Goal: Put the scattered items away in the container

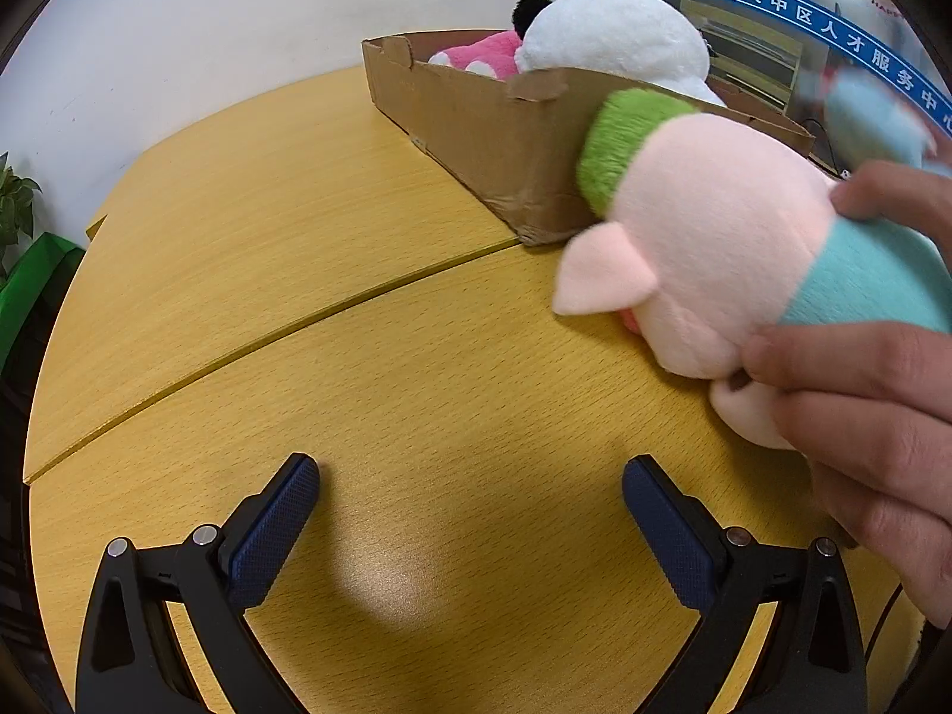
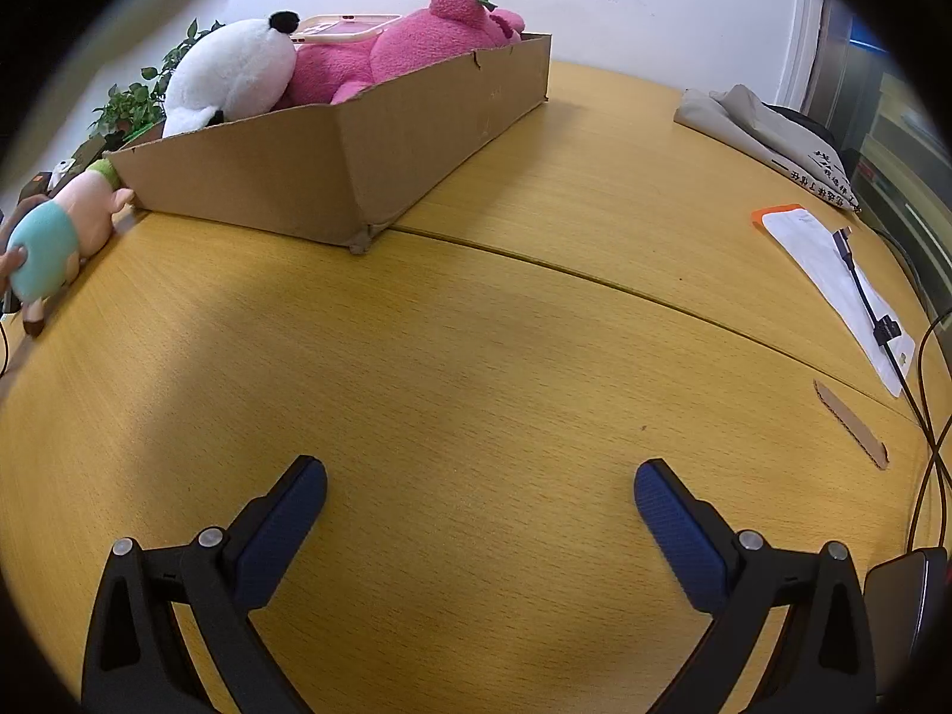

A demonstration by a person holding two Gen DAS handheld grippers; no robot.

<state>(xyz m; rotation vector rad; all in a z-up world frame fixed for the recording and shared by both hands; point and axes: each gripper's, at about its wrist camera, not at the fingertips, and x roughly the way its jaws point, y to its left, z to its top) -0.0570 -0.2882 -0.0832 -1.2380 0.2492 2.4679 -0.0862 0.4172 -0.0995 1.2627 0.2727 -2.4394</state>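
Left wrist view: a bare hand (image 1: 863, 416) lays the pig plush (image 1: 714, 262) beside the box (image 1: 476, 137) for you; both grippers' fingers (image 1: 285, 511) spread, empty.

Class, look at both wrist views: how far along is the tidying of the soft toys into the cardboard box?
Done: the panda plush and pink bear plush lie in the cardboard box. In hand: a bare hand holds the pig plush on the table beside the box. Left: getting it in. The left gripper and right gripper are open and hold nothing.
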